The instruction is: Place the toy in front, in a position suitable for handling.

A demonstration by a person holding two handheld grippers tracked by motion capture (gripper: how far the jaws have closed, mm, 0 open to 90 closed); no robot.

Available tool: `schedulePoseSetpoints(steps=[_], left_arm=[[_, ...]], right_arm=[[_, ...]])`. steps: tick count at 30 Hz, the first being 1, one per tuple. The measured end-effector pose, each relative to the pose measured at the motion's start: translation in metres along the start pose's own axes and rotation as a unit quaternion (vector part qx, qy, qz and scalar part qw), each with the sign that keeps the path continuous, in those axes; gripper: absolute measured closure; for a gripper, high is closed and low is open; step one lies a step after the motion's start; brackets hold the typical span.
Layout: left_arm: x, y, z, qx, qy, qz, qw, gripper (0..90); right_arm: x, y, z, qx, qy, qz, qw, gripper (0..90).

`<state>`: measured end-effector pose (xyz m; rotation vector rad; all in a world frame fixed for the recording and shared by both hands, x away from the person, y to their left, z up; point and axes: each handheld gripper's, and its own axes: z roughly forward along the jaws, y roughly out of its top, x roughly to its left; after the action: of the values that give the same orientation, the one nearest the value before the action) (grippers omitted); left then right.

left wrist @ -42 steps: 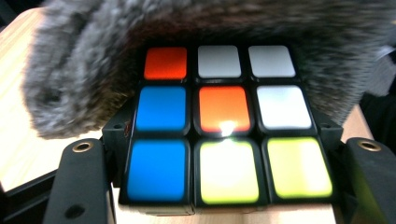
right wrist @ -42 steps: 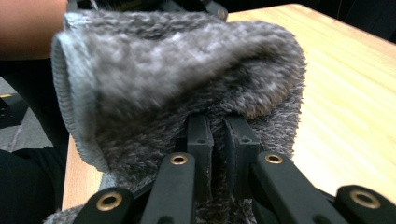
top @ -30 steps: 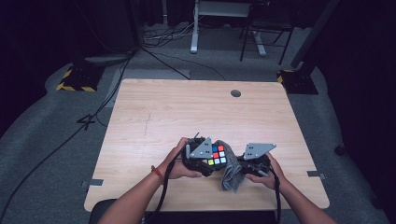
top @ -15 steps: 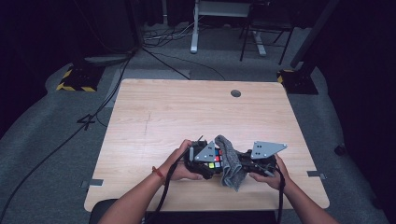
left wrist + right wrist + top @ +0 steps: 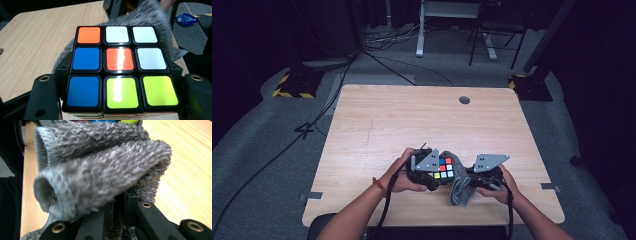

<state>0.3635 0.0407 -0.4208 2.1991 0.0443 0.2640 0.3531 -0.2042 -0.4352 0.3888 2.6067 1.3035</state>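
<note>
A Rubik's cube is held near the table's front edge in my left gripper, which is shut on it. In the left gripper view the cube shows an orange, white, blue and yellow-green face between my black jaws, with the left gripper clamping its sides. A grey fluffy cloth hangs against the cube's right side. My right gripper is shut on it. In the right gripper view the cloth is bunched into folds over my right gripper, whose jaws pinch it.
The wooden table stretches away bare, with a round cable hole near its far edge. Cables, a desk frame and striped stand bases lie on the floor beyond. A blue wrapper lies on the floor.
The cloth rose against the cube's right side, then slid back down a little. Both hands stayed almost where they were and both grips held.
</note>
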Motion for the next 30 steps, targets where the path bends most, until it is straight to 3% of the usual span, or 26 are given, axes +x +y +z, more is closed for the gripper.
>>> schedulePoseSetpoints(steps=[2,7,10,15,20,22,24,26,30], left_arm=[[0.001,-0.003,0.005,0.018,0.009,-0.001,0.9998,33.7],[-0.002,-0.006,0.015,0.031,-0.008,-0.003,0.9995,33.7],[-0.007,-0.003,0.016,0.024,-0.021,0.001,0.9995,33.6],[-0.008,0.003,0.007,-0.003,-0.026,0.003,0.9996,33.6],[-0.003,0.004,-0.002,-0.022,-0.015,-0.005,0.9996,33.6],[-0.001,0.005,-0.004,-0.016,0.0,-0.003,0.9999,33.7],[0.001,0.004,-0.005,-0.008,0.007,-0.002,0.9999,33.7],[0.003,0.003,-0.006,-0.01,0.007,-0.005,0.9999,33.7],[0.004,-0.001,-0.001,0.019,0.017,-0.003,0.9997,33.7]], right_arm=[[0.0,0.001,-0.003,-0.011,0.002,0.001,0.9999,82.6],[0.001,0.009,-0.012,-0.035,-0.011,0.0,0.9993,82.5],[-0.002,0.008,-0.012,-0.032,-0.025,0.01,0.9991,82.4],[-0.006,0.003,-0.006,-0.018,-0.025,0.018,0.9994,82.4],[-0.006,0.001,0.001,-0.001,-0.011,0.021,0.9997,82.4],[-0.004,0.001,0.005,0.007,0.002,0.018,0.9998,82.4],[0.0,0.003,0.006,0.012,-0.001,0.009,0.9999,82.4],[0.0,0.005,0.005,0.008,-0.006,0.006,0.9999,82.4],[-0.001,0.007,-0.001,-0.011,-0.001,0.012,0.9999,82.4]])
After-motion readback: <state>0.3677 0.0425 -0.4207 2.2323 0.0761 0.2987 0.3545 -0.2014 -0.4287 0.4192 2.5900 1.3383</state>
